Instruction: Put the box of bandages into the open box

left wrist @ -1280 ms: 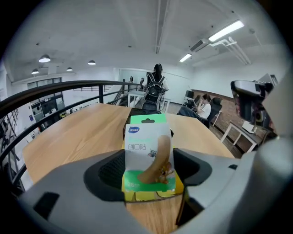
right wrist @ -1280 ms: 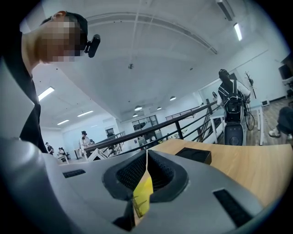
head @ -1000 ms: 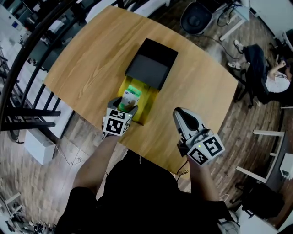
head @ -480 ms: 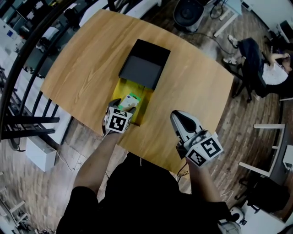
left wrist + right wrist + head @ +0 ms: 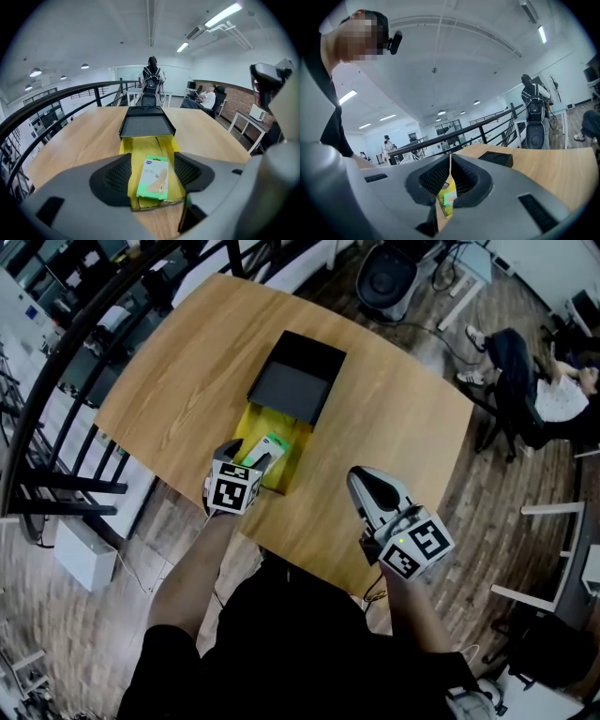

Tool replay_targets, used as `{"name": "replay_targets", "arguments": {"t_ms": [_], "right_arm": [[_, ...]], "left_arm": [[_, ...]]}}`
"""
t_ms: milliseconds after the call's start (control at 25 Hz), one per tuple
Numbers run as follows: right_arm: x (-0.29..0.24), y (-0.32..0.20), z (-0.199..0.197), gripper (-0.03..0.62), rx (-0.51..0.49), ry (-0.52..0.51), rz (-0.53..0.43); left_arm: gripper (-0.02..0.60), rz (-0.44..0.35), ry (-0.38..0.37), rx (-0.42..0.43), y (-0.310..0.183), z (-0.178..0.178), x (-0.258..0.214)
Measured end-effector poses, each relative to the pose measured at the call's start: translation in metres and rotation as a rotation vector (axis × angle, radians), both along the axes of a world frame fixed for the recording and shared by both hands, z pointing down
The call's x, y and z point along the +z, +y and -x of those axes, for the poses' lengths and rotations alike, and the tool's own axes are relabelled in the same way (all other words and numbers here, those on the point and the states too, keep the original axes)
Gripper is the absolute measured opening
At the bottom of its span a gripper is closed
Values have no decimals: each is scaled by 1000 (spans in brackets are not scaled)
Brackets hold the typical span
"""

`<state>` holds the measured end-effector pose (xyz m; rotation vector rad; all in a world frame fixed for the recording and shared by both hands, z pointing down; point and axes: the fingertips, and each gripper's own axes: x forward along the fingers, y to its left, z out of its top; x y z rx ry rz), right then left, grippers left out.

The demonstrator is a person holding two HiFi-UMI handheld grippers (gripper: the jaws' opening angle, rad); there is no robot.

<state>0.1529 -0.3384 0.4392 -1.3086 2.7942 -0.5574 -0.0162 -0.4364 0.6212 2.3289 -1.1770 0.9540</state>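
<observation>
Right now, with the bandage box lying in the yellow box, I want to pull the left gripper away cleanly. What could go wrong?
The left gripper is closing its jaws with the bandage box and the near end of the yellow box between them; they could catch either and drag it out on withdrawal. The yellow box also sits close to the table edge, so a tug toward you might slide it off.

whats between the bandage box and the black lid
Just bare yellow floor of the open box, nothing else. The left gripper view shows it between the bandage box and the black lid.
</observation>
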Motion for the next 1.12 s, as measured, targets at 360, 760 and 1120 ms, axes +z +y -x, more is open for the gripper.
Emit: {"name": "replay_targets", "arguments": {"t_ms": [360,760,1120], "right_arm": [[-31,15,5,38,-71,-17,-89],[-61,27,19,37,-93,13,-155],[-98,25,50,35,-52,56,-240]], "left_arm": [[208,-98,68,-113,32,27,-65],[163,-204,128,-172,61,69,-128],[135,-305,235,-182,85,121,-190]]}}
